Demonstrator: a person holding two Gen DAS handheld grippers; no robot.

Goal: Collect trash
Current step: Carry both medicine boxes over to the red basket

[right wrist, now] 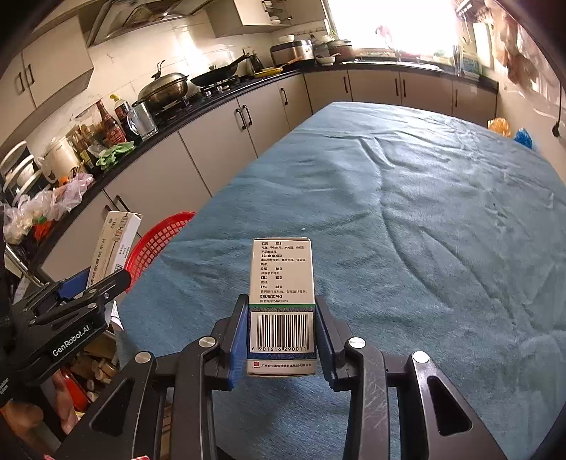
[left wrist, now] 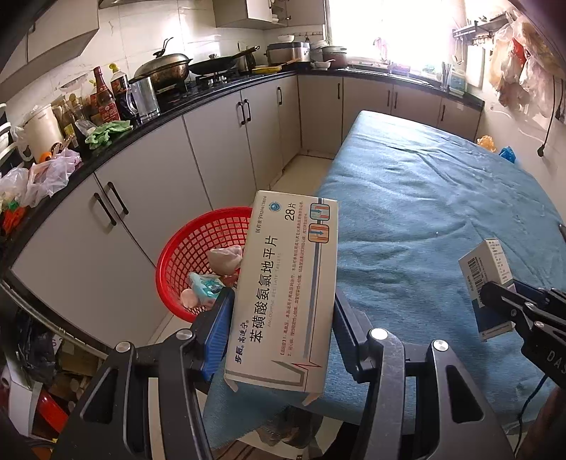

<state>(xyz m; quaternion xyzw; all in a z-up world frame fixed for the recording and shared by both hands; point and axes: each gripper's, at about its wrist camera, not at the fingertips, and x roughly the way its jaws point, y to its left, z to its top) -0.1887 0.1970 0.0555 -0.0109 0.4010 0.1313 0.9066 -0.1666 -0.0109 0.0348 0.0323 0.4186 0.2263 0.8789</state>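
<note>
Beside the red basket (left wrist: 198,262), left gripper (left wrist: 283,308) fingers clamp a long pill box (left wrist: 286,283) (right gripper (right wrist: 281,336) likewise pinches a small barcoded box (right wrist: 281,300)), so dropping both in looks next.

light: daylight from window (left wrist: 385,32), blown out to pure white, same in right view | room: pretty bright, walls near it washed out | shadows: soft, creases on cloth (right wrist: 406,212) show faintly | distortion: heavy fisheye, counter (left wrist: 148,124) bends, dark vignette corners | focus: sharp center, box (left wrist: 283,290) print readable, edges mushy
</note>
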